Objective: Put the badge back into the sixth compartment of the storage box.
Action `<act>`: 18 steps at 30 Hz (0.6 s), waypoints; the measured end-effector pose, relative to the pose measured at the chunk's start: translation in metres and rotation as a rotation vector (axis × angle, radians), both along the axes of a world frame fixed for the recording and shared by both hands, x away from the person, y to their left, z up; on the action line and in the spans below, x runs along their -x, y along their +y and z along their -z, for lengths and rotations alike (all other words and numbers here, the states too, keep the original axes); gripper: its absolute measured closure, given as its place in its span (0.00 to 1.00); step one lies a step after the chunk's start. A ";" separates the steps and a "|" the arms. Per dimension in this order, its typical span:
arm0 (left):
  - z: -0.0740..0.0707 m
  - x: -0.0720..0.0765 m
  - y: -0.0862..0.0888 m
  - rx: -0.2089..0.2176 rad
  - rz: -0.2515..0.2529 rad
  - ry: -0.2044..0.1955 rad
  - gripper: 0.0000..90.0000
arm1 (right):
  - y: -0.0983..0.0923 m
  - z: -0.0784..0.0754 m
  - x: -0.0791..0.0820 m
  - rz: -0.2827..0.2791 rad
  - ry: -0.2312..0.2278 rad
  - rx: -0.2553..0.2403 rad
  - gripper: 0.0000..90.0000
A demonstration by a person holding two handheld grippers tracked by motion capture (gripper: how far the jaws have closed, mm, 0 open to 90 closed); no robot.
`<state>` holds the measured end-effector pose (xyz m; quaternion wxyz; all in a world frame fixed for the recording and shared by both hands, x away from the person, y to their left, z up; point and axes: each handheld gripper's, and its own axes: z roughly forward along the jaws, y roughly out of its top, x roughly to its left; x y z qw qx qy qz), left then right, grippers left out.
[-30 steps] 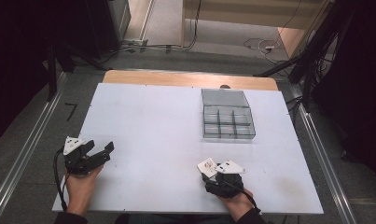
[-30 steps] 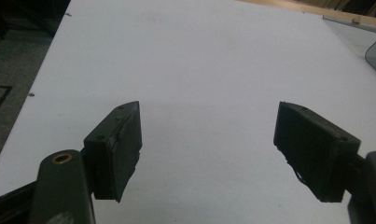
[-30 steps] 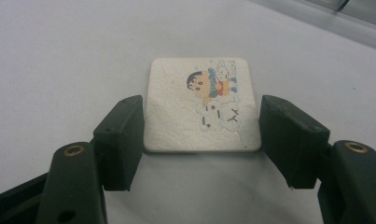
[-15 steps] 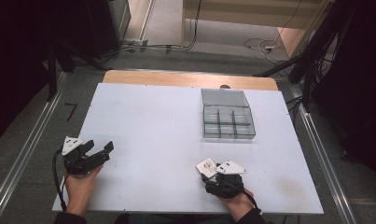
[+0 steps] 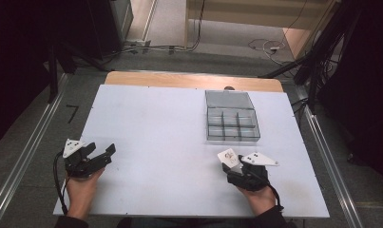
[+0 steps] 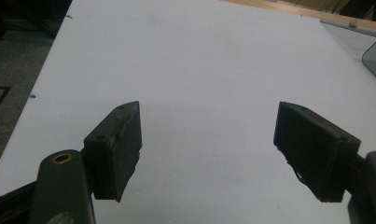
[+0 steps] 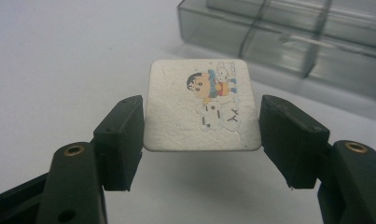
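White and square, the cartoon-printed tile (image 7: 202, 105) is sitting clamped by its side edges in the right gripper (image 7: 202, 140), lifted just short of the clear compartment box (image 5: 232, 122). The left gripper (image 6: 209, 149) is resting wide apart over the table (image 6: 195, 56), holding nothing. With so little edge pinched, the tile is risking a twist or slip, likely catching a divider.

The box (image 7: 288, 37) runs off the right gripper view at twelve and three o'clock, its dividers blurred; in the left gripper view just a corner of it (image 6: 374, 51) shows at two o'clock. The card's (image 7: 202, 105) small print is unreadable
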<state>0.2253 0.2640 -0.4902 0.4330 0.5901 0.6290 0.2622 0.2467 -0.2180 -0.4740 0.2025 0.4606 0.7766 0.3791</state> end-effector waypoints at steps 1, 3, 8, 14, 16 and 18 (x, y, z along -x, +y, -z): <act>0.000 0.000 0.000 -0.002 0.000 0.001 0.26 | -0.003 -0.003 -0.002 0.011 -0.002 -0.006 0.35; 0.001 -0.001 0.000 -0.001 0.001 0.004 0.26 | -0.010 -0.008 -0.006 0.027 -0.007 -0.013 0.35; 0.001 -0.001 0.000 -0.003 0.001 0.006 0.26 | -0.024 -0.020 -0.019 0.065 -0.017 -0.039 0.35; 0.000 0.000 0.000 -0.001 -0.007 0.003 0.26 | -0.038 -0.032 -0.037 0.113 -0.041 -0.026 0.35; 0.000 0.000 0.000 0.000 -0.007 0.003 0.26 | -0.041 -0.034 -0.045 0.129 -0.038 -0.014 0.35; 0.000 0.000 0.001 0.002 -0.009 0.003 0.26 | -0.044 -0.033 -0.054 0.141 -0.029 0.001 0.35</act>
